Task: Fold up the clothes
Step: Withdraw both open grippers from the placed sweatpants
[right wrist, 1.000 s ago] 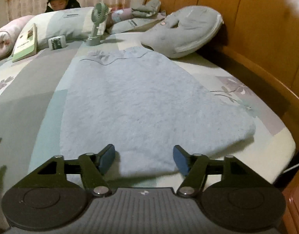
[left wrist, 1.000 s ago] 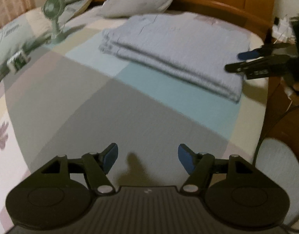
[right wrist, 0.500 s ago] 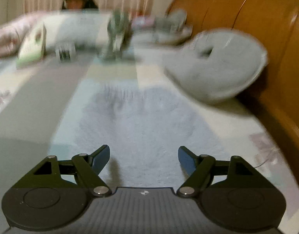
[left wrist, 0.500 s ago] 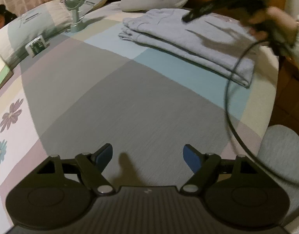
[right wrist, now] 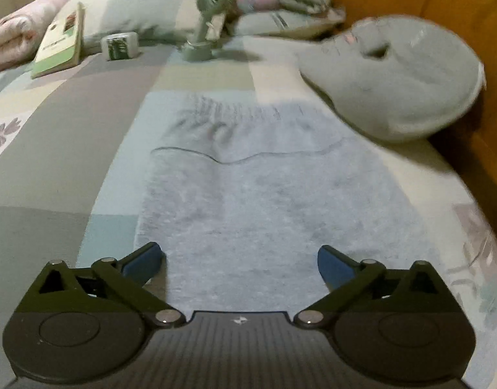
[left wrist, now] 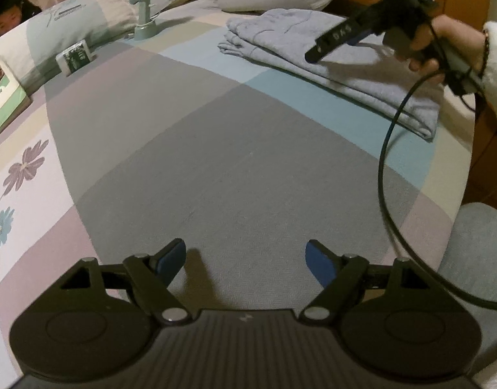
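1. Nearest the left wrist camera, the left hand-held gripper point(left wrist: 246, 256) has its jaws spread wide with nothing between them, low over the bare grey patch of the bed point(left wrist: 235, 168).
2. In the right wrist view, the right hand-held gripper point(right wrist: 238, 261) is likewise agape and empty, its blue pads point(right wrist: 141, 259) just above the near edge of the garment point(right wrist: 258, 194).
3. The garment, a pale blue fleecy piece, lies on the bed toward 1 o'clock from the left camera and dead ahead at 12 o'clock from the right. Its side shows stacked layers, so it already lies folded into a long flat band.
4. Judgement: this fits either a garment awaiting one more fold across its length or one just finished and released; the pictures do not settle which.
5. If another fold is meant, doing it well calls for catching every layer at the near edge, one gripper at each corner, lifting level and laying the edges square so the stack does not slide apart.
6. The cable point(left wrist: 387, 149) hanging from the right hand point(left wrist: 426, 48) should stay off the cloth.
7. Farther, at 11 o'clock, stand a small fan point(right wrist: 209, 16), a box point(right wrist: 120, 45) and a book point(right wrist: 60, 45); at 2 o'clock, touching the garment's far corner, a grey cushion point(right wrist: 404, 74) could crowd any shift that way.
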Demonstrator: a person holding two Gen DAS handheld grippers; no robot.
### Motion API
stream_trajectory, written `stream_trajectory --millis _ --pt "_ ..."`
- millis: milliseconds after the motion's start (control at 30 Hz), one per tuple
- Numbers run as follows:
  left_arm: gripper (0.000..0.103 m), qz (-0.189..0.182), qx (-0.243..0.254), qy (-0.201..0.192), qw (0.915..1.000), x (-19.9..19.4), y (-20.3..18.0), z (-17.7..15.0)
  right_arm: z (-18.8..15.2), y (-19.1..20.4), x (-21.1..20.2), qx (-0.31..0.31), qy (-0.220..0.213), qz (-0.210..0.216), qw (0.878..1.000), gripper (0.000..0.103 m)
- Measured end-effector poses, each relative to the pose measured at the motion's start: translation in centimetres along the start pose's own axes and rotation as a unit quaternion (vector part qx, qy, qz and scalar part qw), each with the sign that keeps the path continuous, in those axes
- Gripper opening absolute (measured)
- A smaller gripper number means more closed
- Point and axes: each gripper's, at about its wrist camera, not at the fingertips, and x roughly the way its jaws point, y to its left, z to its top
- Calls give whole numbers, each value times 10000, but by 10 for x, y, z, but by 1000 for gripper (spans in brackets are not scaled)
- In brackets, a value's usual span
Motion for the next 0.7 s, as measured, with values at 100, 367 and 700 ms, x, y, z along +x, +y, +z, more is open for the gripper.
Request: stream_trajectory --millis 100,367,700 --pt "84 59 -64 -34 10000 -2 5 -3 15 5 -3 -97 -140 -8 9999 103" --pt "84 152 -250 -92 9995 -7 18 -12 73 7 60 191 92 -543 9983 103" --pt "86 227 -230 -155 9994 -8 25 -15 45 -27 -12 407 -190 -115 9989 103"
